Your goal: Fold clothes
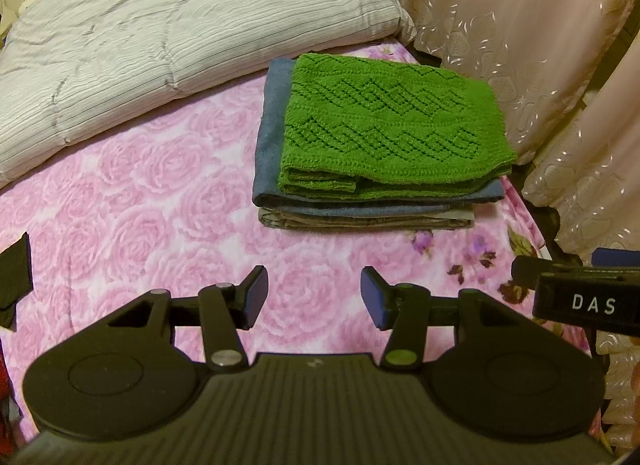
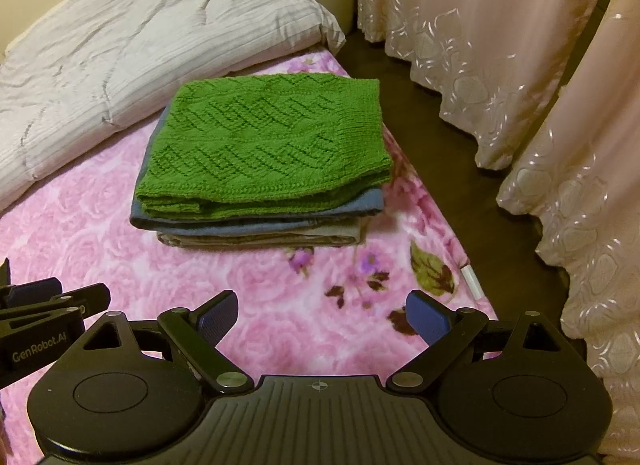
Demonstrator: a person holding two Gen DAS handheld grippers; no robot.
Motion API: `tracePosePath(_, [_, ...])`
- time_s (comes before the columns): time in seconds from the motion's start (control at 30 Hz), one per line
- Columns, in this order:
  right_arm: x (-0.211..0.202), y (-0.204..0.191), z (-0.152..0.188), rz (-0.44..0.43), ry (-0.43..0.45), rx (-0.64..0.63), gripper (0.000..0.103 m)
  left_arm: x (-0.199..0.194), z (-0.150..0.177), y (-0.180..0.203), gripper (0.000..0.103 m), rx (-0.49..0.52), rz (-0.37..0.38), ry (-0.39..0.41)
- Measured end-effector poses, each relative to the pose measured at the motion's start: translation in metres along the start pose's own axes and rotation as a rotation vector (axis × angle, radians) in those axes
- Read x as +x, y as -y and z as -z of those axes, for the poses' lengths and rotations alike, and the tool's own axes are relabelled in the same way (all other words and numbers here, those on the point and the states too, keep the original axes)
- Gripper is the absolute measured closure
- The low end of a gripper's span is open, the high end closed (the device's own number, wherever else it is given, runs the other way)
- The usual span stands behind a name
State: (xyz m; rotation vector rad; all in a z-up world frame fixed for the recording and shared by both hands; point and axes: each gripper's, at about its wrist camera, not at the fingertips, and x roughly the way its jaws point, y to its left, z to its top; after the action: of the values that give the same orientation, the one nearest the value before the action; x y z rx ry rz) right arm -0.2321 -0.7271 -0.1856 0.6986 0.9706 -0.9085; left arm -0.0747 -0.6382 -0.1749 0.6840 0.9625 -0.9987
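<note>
A folded green knit sweater [image 1: 390, 121] lies on top of a stack, over a folded blue garment [image 1: 272, 133] and a grey one [image 1: 360, 221], on the pink rose blanket [image 1: 140, 193]. The stack also shows in the right wrist view, with the sweater [image 2: 272, 145] on top. My left gripper [image 1: 314, 299] is open and empty, hovering above the blanket short of the stack. My right gripper [image 2: 322, 319] is open and empty, also short of the stack. The right gripper's body [image 1: 580, 297] shows at the right edge of the left wrist view.
A grey striped quilt [image 1: 160, 37] is bunched at the back left of the bed. Pink embroidered curtains [image 2: 520, 65] hang along the right, past the bed edge. A black cloth piece [image 1: 14, 285] lies at the far left.
</note>
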Motion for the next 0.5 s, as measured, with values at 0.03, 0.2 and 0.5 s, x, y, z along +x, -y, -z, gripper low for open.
tracePosePath(0.03, [0.0007, -0.0001, -0.0005, 0.000, -0.001, 0.000, 0.010, 0.0007, -0.0007, 0.0000, 0.056, 0.000, 0.001, 0.000])
tracePosePath(0.2, [0.0040, 0.0003, -0.0034, 0.001, -0.002, 0.000, 0.010, 0.0038, -0.0028, -0.0001, 0.056, -0.001, 0.002, 0.001])
tracePosePath(0.5, [0.0085, 0.0019, -0.0079, 0.006, -0.005, 0.003, 0.010, 0.0085, -0.0046, 0.0006, 0.056, -0.003, 0.001, 0.001])
